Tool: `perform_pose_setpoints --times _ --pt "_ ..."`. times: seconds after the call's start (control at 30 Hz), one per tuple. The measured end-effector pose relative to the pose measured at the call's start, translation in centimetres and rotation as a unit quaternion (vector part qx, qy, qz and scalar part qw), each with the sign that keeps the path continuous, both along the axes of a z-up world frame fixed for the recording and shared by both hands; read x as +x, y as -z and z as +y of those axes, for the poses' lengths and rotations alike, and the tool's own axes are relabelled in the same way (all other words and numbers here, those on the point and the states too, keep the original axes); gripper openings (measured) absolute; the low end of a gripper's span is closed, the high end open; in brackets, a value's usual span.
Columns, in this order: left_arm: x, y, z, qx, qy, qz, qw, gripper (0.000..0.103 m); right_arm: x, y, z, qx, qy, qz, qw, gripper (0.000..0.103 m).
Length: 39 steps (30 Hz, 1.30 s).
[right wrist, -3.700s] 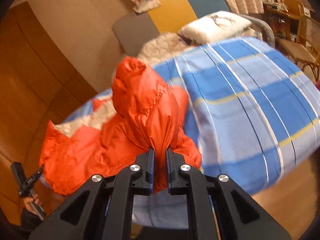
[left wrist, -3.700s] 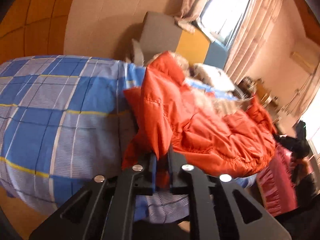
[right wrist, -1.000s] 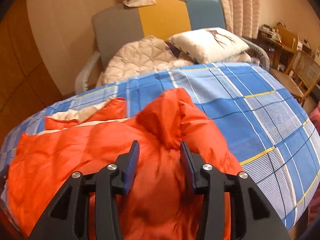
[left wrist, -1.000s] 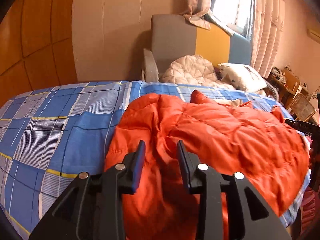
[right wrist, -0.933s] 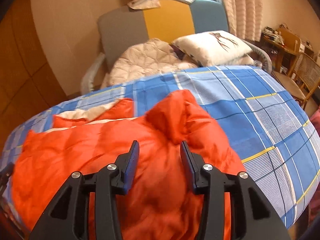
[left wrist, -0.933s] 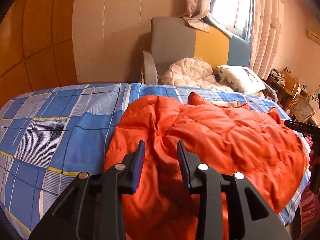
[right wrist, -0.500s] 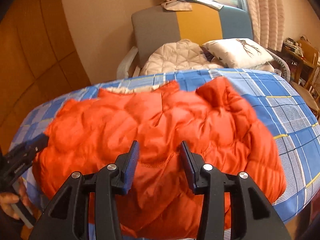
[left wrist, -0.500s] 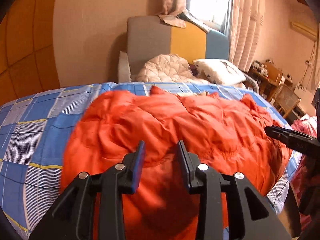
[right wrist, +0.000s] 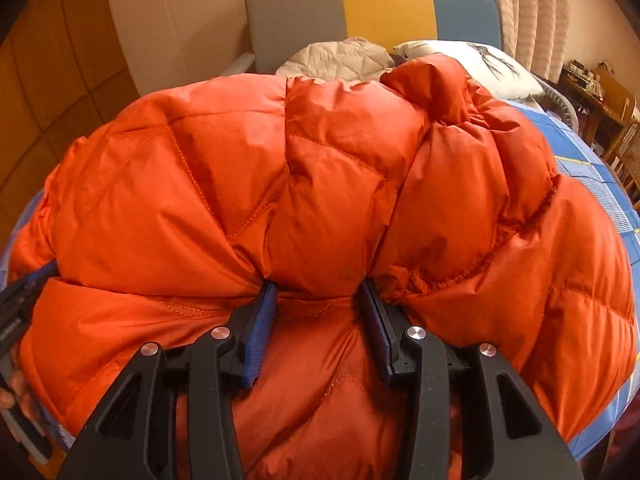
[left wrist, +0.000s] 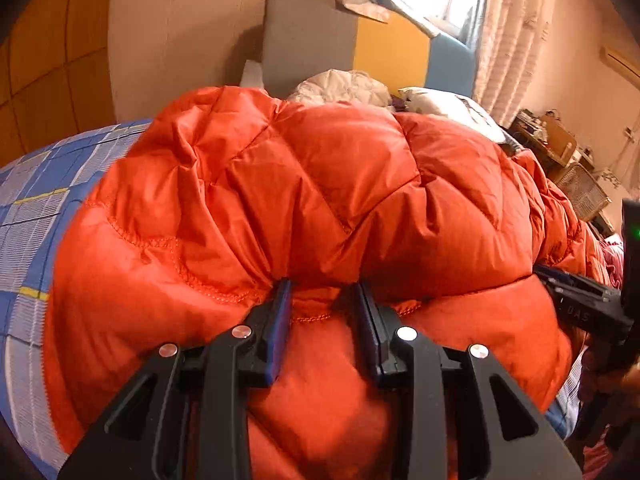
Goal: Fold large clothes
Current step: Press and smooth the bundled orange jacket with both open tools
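Orange jacket [left wrist: 340, 184] fills mid-frame on the bed [left wrist: 36, 184]; left hand-held gripper [left wrist: 324, 300] and right hand-held gripper [right wrist: 318, 300], both spread, should pinch both layers evenly before folding.

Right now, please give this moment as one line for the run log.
step: fold | left claw: open, tips pushed into jacket fold | right claw: open, same | jacket: on bed

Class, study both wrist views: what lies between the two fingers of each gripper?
In each view, a puffed fold of the orange down jacket fills the gap of the open left gripper and right gripper.
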<state>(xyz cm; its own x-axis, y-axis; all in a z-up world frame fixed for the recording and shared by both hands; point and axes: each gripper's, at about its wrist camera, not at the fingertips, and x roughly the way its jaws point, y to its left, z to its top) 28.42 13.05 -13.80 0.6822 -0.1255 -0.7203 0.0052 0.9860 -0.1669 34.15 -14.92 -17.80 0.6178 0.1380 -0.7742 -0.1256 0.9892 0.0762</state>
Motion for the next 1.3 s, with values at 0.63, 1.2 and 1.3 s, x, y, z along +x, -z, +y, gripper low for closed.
perform_pose_setpoints --times 0.63,1.2,1.3 --pt "-0.8 -5.0 -6.4 -0.005 0.092 -0.057 0.9941 0.039 -3.6 -3.7 -3.9 0.027 0.029 -0.028 0.999 0.06" --pt "0.0 -0.7 -6.3 0.021 0.144 -0.028 0.9889 0.042 -3.0 -1.3 -3.6 0.016 0.043 -0.005 0.999 0.063" --pt "-1.2 -1.5 -6.0 0.031 0.141 -0.041 0.9887 0.05 -3.7 -1.8 -3.9 0.024 0.044 -0.009 0.999 0.063"
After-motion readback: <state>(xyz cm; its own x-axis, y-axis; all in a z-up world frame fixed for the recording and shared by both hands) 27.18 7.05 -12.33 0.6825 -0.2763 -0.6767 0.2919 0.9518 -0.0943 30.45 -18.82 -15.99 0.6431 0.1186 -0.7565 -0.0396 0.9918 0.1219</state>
